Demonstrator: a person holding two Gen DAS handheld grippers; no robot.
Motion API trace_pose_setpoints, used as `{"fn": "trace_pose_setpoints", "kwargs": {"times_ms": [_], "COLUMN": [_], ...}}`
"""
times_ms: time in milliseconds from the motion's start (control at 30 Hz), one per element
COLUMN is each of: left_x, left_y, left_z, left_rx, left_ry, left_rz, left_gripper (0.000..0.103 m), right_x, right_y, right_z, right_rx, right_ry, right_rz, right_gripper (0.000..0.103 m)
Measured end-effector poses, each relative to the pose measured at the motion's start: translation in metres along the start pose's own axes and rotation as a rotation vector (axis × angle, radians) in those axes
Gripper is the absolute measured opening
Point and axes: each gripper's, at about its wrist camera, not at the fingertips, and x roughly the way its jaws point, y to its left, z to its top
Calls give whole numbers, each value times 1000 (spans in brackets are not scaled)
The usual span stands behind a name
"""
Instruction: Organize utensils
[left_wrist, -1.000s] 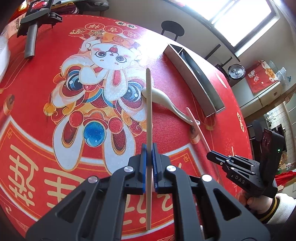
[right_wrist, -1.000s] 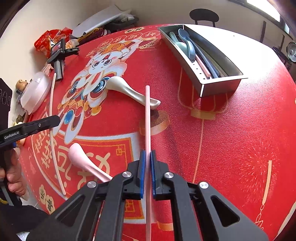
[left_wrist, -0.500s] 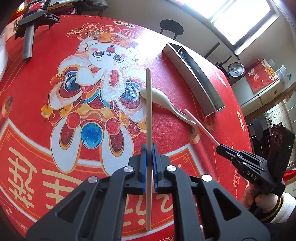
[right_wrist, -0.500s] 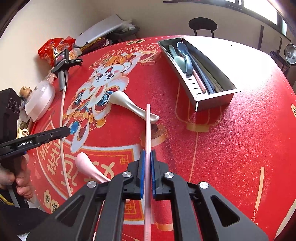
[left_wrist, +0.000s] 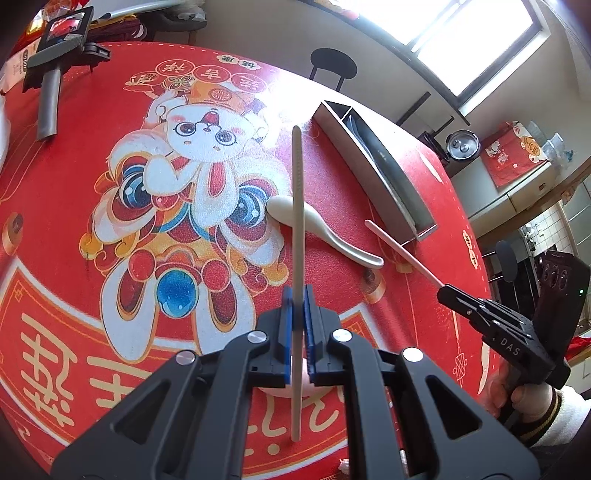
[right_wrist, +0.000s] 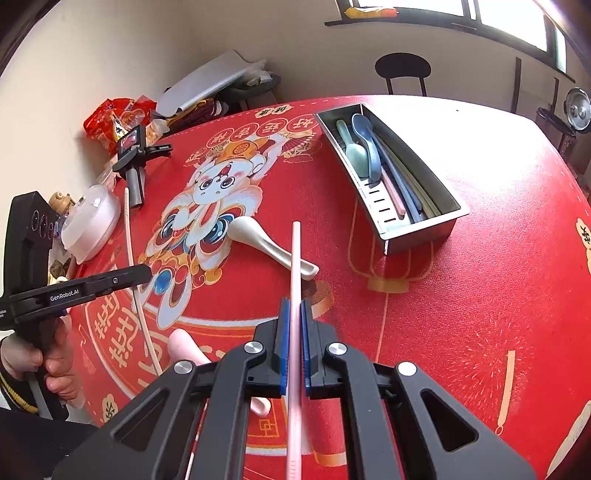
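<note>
My left gripper (left_wrist: 297, 295) is shut on a beige chopstick (left_wrist: 298, 206), held above the red mat and pointing away from me. My right gripper (right_wrist: 293, 306) is shut on a pink chopstick (right_wrist: 295, 258), also lifted off the mat; the same gripper (left_wrist: 448, 290) and stick (left_wrist: 402, 254) show in the left wrist view. A cream spoon (right_wrist: 269, 245) lies on the mat beyond both sticks. A pink spoon (right_wrist: 192, 350) lies near the front, partly hidden under my right gripper. The steel utensil tray (right_wrist: 421, 236) at the back right holds spoons and chopsticks.
A red printed mat (right_wrist: 461, 314) covers the round table. A spare black gripper (right_wrist: 135, 162), a white lidded bowl (right_wrist: 90, 221) and snack bags (right_wrist: 110, 122) sit at the far left edge. A black stool (right_wrist: 402, 70) stands behind the table.
My right gripper has risen with the pink chopstick, lifting its tip off the mat by the cream spoon's handle. The left gripper has stayed almost still with the beige chopstick.
</note>
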Motion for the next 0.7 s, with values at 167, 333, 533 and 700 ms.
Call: {"fn": "trace_pose_setpoints", "kwargs": {"times_ms": [167, 333, 533, 700], "left_x": [-9, -13, -18, -19], "left_y": [-14, -29, -42, -57], "left_z": [17, 30, 48, 67], "left_rx": [17, 48, 67, 105], "left_ry": [-19, -21, -26, -35], "left_rz": [-41, -72, -106, -122], "left_gripper": [10, 10, 10, 10], "right_x": [-11, -22, -29, -32], "right_y": [-7, -16, -23, -31], "right_z": [12, 22, 33, 43], "right_rx": [24, 50, 63, 74], "right_ry": [-40, -79, -107, -127], "right_rz": [4, 7, 2, -9], "right_gripper": [6, 6, 6, 6]}}
